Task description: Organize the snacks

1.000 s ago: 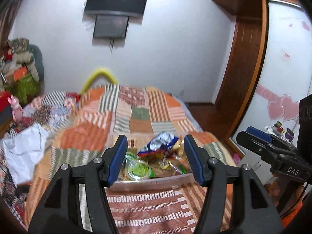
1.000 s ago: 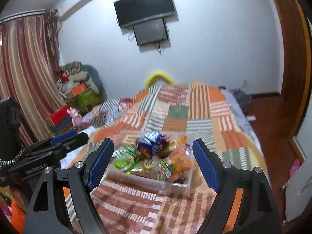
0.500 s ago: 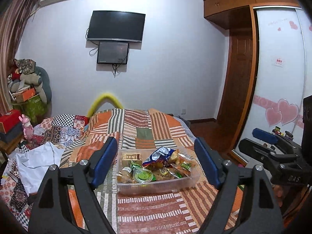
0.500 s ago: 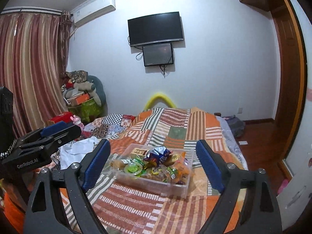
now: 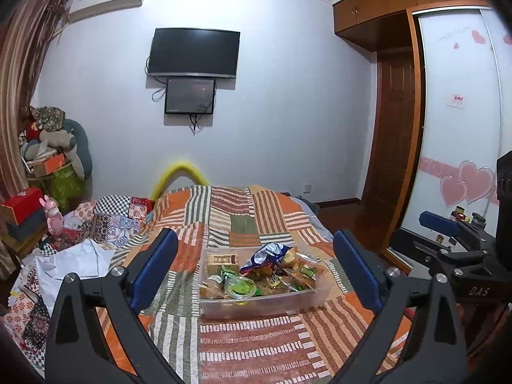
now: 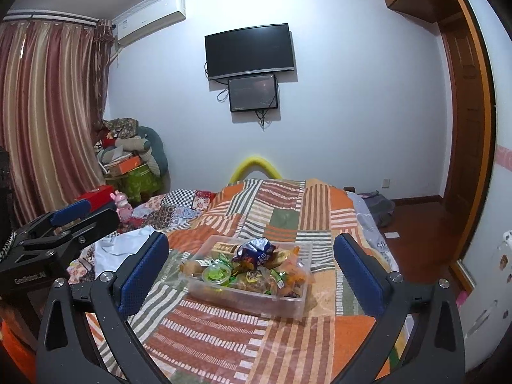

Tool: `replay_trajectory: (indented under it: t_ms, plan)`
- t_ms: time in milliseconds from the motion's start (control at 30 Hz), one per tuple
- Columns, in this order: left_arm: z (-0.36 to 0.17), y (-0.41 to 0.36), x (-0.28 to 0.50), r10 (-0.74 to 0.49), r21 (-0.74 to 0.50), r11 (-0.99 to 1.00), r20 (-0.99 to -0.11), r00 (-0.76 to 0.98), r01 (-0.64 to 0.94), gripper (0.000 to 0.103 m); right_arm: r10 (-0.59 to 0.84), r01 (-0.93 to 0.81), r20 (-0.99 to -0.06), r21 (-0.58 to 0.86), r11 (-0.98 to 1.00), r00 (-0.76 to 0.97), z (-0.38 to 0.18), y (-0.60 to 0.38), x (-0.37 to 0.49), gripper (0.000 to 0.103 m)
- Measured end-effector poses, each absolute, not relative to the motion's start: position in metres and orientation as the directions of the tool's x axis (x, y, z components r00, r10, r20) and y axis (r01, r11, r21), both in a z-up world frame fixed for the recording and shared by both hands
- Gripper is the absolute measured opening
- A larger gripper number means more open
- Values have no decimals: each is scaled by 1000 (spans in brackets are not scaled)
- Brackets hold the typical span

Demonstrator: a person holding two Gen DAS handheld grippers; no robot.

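snack tub ahead of both open grippers

the clear tub (image 5: 262,300) of snacks (image 5: 256,275) lay on the bed quilt (image 5: 256,352), straight ahead of and below both pairs of fingers, long axis running across them. left gripper (image 5: 254,275) and right gripper (image 6: 249,275) were opening wide, nothing between the jaws. neither touched the tub; both stood about equally near.

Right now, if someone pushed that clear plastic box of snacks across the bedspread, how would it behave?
The clear box would probably drag rather than glide, since the patchwork bedspread looks soft. It sits low and wide, so tipping seems unlikely. The blue packet heaped on top might slide off.
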State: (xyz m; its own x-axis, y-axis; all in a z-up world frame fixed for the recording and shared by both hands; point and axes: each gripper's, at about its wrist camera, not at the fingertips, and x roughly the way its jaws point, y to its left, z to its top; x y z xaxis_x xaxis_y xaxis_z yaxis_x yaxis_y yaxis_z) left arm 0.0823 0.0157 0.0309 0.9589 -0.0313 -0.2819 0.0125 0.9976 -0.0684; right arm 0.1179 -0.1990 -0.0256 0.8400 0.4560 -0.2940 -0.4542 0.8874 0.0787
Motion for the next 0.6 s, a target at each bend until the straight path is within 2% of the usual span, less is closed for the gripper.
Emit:
replay_trajectory:
  t_ms: [600]
  plan:
    - [31, 3, 71, -33, -49, 999, -262, 965, 21, 102, 457, -448, -298, 102, 888, 838, -26, -206, 116, 103]
